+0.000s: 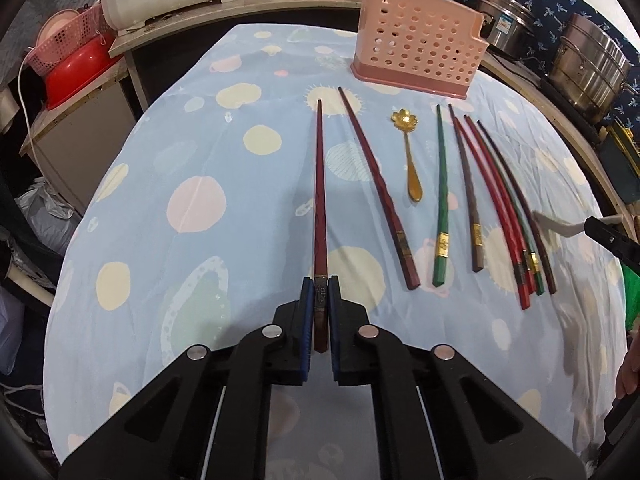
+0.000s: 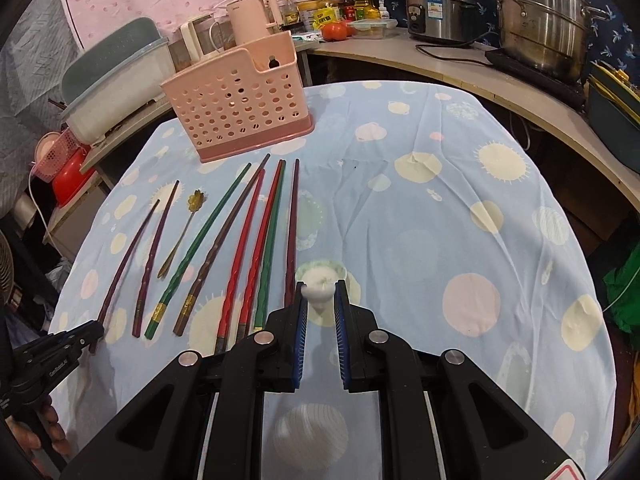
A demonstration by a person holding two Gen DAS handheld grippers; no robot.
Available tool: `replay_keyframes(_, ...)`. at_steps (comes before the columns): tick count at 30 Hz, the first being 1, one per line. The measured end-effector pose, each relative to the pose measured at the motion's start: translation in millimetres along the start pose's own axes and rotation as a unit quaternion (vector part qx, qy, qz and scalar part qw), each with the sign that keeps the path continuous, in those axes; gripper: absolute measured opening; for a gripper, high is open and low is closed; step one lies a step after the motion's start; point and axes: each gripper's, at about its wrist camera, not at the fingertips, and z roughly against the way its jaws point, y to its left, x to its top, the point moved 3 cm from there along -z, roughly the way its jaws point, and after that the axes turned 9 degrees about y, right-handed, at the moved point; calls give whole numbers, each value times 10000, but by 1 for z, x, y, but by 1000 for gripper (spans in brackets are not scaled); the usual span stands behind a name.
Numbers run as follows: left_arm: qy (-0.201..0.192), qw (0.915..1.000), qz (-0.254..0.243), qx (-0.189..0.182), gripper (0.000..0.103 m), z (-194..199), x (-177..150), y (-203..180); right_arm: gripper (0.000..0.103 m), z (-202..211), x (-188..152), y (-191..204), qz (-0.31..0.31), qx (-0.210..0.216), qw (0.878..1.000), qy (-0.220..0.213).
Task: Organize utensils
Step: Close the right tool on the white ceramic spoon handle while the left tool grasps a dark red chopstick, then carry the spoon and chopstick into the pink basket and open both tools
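My left gripper point(image 1: 320, 288) is shut on the thick end of a dark red chopstick point(image 1: 320, 184) that points away toward the pink perforated utensil holder point(image 1: 416, 48). Several more chopsticks point(image 1: 500, 208) in red, green and brown lie in a row on the blue tablecloth, with a gold flower spoon point(image 1: 410, 156) among them. My right gripper point(image 2: 320, 284) is shut on a white spoon point(image 2: 318, 286), held just right of the chopstick row point(image 2: 248, 248). It shows in the left wrist view at the far right point(image 1: 560, 224). The holder also shows in the right wrist view point(image 2: 240, 104).
The table point(image 2: 440, 220) has a blue spotted cloth. Behind it a counter holds steel pots point(image 2: 540, 20), a kettle point(image 2: 252, 12), bottles and a white tub point(image 2: 112, 76). A red basin and pink basket point(image 1: 72, 60) sit to the left.
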Motion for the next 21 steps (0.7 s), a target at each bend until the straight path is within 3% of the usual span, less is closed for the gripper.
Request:
replay_keyframes(10, -422, 9989, -27, -213, 7, 58, 7, -8, 12, 44, 7, 5, 37, 108, 9992, -394)
replay_keyframes(21, -1039, 9942, -148, -248, 7, 118, 52, -21, 12, 73, 31, 15, 150, 244, 9970, -721)
